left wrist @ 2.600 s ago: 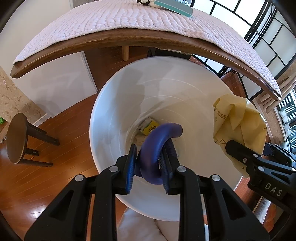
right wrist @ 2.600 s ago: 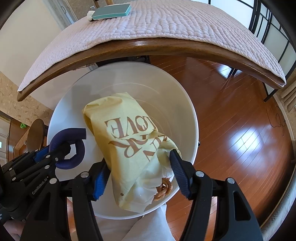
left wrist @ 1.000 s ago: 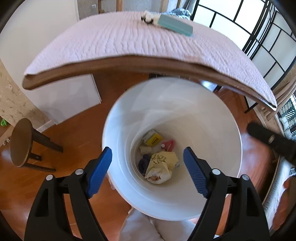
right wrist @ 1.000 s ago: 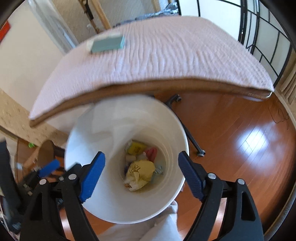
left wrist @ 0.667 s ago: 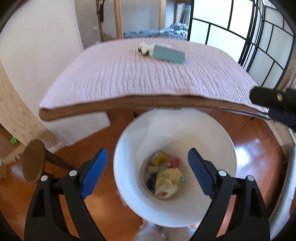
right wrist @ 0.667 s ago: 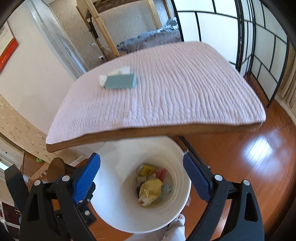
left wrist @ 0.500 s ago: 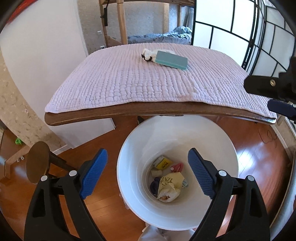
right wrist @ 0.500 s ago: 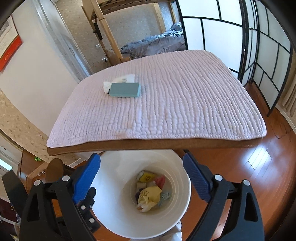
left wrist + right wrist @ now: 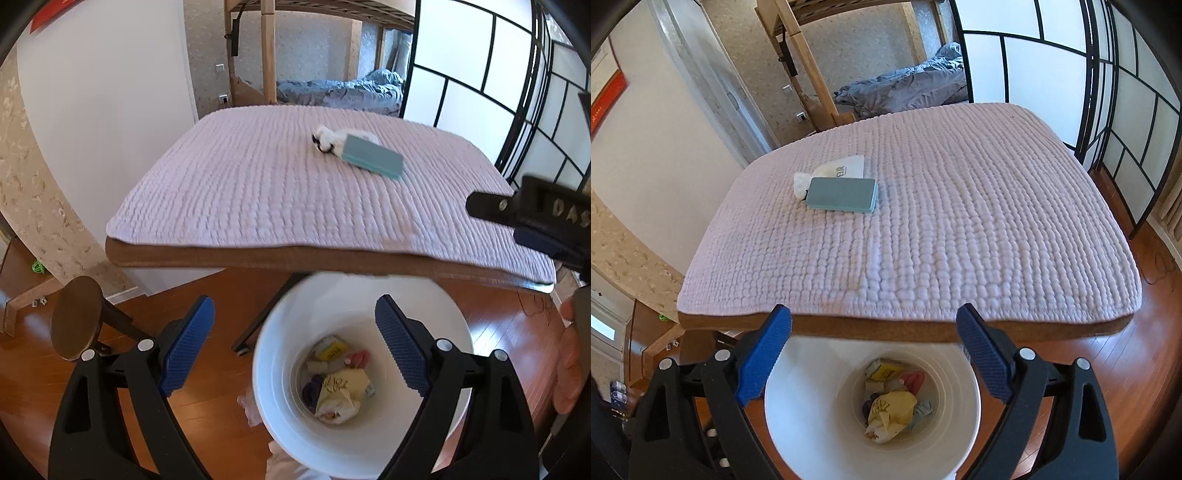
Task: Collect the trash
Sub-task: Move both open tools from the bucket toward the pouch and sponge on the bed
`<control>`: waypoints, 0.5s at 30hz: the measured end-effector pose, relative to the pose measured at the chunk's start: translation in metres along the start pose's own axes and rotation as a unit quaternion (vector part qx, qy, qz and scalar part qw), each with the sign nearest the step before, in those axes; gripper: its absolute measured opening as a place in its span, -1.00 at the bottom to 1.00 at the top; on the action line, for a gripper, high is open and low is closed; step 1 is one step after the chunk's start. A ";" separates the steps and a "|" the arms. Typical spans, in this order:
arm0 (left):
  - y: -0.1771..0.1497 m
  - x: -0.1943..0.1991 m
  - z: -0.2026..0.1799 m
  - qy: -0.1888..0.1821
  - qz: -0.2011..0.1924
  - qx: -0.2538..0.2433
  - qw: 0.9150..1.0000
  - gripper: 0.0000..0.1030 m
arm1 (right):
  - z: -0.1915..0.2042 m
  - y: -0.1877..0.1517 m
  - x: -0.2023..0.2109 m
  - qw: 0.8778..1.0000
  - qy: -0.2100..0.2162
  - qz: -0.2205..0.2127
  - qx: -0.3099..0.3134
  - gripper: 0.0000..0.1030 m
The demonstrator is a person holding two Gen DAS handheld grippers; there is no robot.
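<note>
A white bucket (image 9: 280, 413) (image 9: 798, 439) stands on the wooden floor below the table's near edge. At its bottom lie a crumpled yellow bag (image 9: 341, 391) (image 9: 890, 410), a dark blue piece (image 9: 312, 392) and other scraps. My left gripper (image 9: 293, 345) is open and empty, high above the bucket. My right gripper (image 9: 873, 354) is open and empty, above the bucket and the table's edge. On the table a white packet (image 9: 327, 138) (image 9: 842, 168) lies partly under a teal case (image 9: 373, 161) (image 9: 842, 194).
The table (image 9: 258, 192) (image 9: 923, 229) bears a pink quilted cover. A round brown stool (image 9: 75, 317) stands on the floor to the left. A bed with blue bedding (image 9: 908, 90) is behind the table. Paper screens with black frames (image 9: 1123, 92) stand at the right.
Both grippers let go of the blue piece and the yellow bag, which now lie in the bucket. Both grippers opened and rose, so the table top has come into view.
</note>
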State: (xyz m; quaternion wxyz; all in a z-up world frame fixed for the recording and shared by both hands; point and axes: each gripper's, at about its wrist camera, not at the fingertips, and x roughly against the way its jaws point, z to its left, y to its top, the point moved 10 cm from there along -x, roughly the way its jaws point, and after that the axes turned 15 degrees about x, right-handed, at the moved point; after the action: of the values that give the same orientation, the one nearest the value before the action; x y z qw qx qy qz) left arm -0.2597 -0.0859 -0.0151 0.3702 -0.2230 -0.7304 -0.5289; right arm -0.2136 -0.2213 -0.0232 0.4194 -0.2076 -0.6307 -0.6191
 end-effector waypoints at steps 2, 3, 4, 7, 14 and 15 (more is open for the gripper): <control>0.013 -0.005 0.003 -0.008 -0.001 0.005 1.000 0.75 | 0.003 0.010 -0.009 1.000 -0.005 -0.001 -0.001 0.74; 0.018 -0.007 0.003 -0.010 -0.001 0.006 1.000 0.75 | 0.004 0.014 -0.013 1.000 -0.007 -0.002 -0.002 0.74; 0.025 -0.010 0.004 -0.014 -0.003 0.005 1.000 0.75 | 0.005 0.018 -0.016 1.000 -0.010 -0.003 -0.003 0.74; 0.045 -0.022 0.007 -0.019 -0.005 -0.004 1.000 0.75 | 0.010 0.035 -0.032 1.000 -0.021 -0.001 -0.008 0.74; 0.088 -0.049 0.017 -0.037 -0.001 -0.021 0.999 0.75 | 0.023 0.070 -0.080 0.998 -0.050 0.012 -0.024 0.74; 0.093 -0.052 0.019 -0.039 0.000 -0.023 0.999 0.75 | 0.026 0.074 -0.089 0.998 -0.054 0.015 -0.029 0.74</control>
State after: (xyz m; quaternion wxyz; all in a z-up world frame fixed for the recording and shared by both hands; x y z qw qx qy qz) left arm -0.1661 -0.0328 -0.0025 0.3360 -0.2517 -0.7319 -0.5367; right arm -0.1124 -0.1626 -0.0450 0.3879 -0.2623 -0.6308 -0.6187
